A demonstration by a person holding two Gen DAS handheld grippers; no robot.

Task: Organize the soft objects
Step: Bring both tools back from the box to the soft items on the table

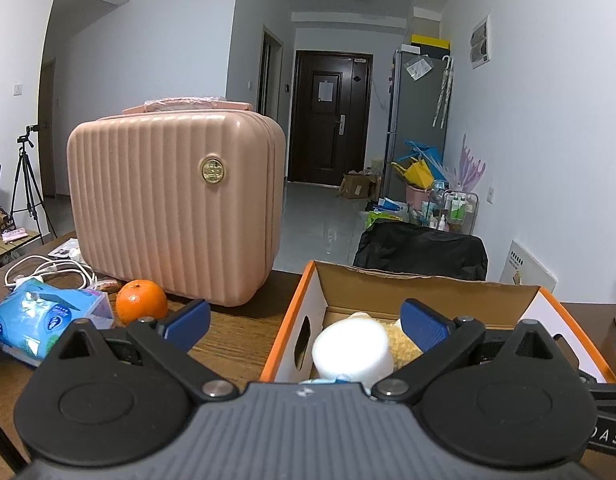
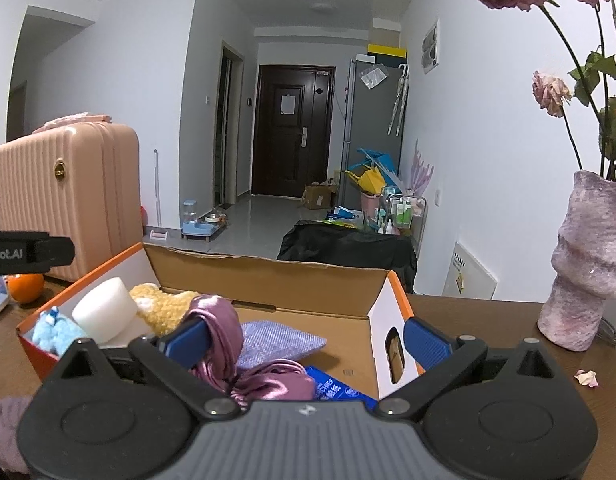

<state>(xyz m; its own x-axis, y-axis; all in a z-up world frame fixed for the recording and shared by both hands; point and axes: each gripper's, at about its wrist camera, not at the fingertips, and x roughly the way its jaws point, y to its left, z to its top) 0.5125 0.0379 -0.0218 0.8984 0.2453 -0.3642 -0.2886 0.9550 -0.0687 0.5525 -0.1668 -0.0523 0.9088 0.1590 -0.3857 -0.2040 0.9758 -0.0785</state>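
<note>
Sorting looks mostly done, judging by the layout. Far left on the brown wooden tabletop (image 1: 236,332): a blue plastic-wrapped tissue pack (image 1: 40,320) is not yet boxed (soft, so probably next), beside a round orange fruit (image 1: 141,307) and the ribbed pink hard-shell case (image 1: 176,208), neither of which belongs in the sort. Left tool (image 1: 304,320) hovers with fingers spread wide, gripping nothing, over the left end of the orange-edged open cardboard box (image 2: 268,280). Inside the box, left to right: small fluffy blue toy (image 2: 54,330), white foam cylinder (image 2: 104,312), yellow fuzzy plush (image 2: 164,308), purple satin cloth (image 2: 224,344), lilac woven pouch (image 2: 280,340), blue flat packet (image 2: 335,390). Right tool (image 2: 308,344) is also spread, empty, straddling the box's right end wall. Mottled purple vase (image 2: 583,264) stands far right. A pinkish soft thing at the right view's bottom-left edge is too cropped to identify.
</note>
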